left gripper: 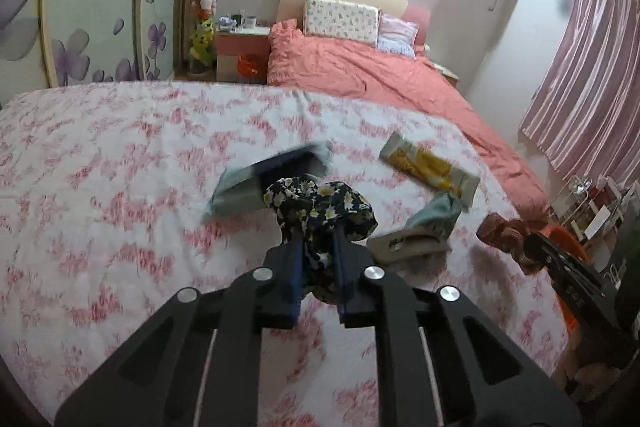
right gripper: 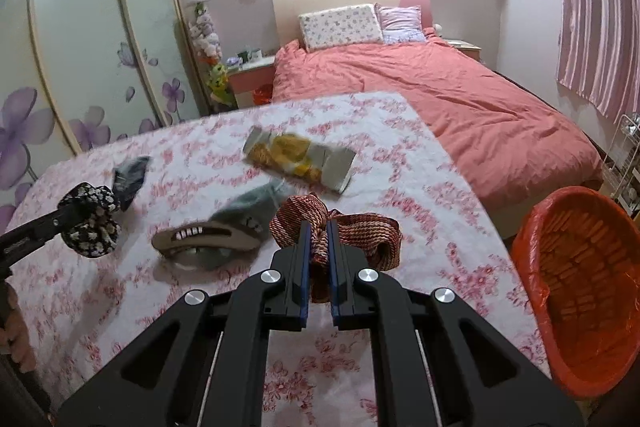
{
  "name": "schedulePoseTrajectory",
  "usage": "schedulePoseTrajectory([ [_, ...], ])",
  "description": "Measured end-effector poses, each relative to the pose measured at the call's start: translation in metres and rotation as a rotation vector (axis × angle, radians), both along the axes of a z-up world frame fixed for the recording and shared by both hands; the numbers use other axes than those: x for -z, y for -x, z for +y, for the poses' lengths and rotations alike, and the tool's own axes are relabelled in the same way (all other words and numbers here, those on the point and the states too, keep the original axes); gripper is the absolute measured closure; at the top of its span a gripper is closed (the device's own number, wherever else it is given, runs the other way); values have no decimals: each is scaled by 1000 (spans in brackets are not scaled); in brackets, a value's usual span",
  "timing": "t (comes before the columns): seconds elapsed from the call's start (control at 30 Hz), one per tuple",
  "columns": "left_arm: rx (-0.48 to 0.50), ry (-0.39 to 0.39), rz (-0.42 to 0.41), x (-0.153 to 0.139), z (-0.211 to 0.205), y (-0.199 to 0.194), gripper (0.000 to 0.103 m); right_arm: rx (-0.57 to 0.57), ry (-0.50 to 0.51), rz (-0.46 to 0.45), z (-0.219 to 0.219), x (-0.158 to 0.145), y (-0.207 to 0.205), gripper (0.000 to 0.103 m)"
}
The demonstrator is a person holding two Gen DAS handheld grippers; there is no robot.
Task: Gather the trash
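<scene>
My left gripper is shut on a black floral scrunchie and holds it above the flowered table cloth; it also shows in the right wrist view. My right gripper is shut on a red-brown woven scrunchie, which also shows in the left wrist view. On the cloth lie a yellow snack wrapper, a grey-green wrapper, a dark blue wrapper and a beige hair claw.
An orange bin lined with an orange bag stands at the right of the table. A bed with a pink cover lies beyond. A wardrobe with purple flowers stands at the left, a wire rack at the far right.
</scene>
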State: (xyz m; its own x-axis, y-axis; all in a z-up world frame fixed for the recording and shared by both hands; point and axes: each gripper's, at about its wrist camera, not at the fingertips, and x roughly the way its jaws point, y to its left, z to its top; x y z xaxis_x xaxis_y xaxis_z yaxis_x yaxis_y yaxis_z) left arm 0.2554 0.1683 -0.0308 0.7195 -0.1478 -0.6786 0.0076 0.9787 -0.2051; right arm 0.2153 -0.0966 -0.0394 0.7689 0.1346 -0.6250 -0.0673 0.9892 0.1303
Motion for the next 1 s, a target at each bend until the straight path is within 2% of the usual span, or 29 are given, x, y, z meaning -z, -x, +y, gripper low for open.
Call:
schedulePoseTrajectory([
  [0.1,10,-10,50,16,-3,0,88,-16,21,31,8,12,0,95],
  [0.2,7,-2,95,33,-7,1,83,-34,49,45,15,17,2,92],
  [0.27,0,-9,95,36,-8,1,68,-39,60,49,18,20,2,83],
  [0.3,-3,-11,92,36,-9,1,65,-40,63,53,19,21,2,80],
  [0.37,-5,-17,88,36,-10,1,53,-38,60,59,20,23,2,65],
  [0.47,-10,-29,88,38,-12,-1,44,-41,45,91,20,28,-3,57],
  [0.67,-34,-38,131,54,-13,-6,41,-34,52,140,24,34,-10,55],
  [0.8,-38,-59,123,56,-15,-6,38,-36,62,164,25,37,-12,54],
  [1.0,-52,-50,125,56,-12,-6,31,-44,125,197,35,42,-16,46],
])
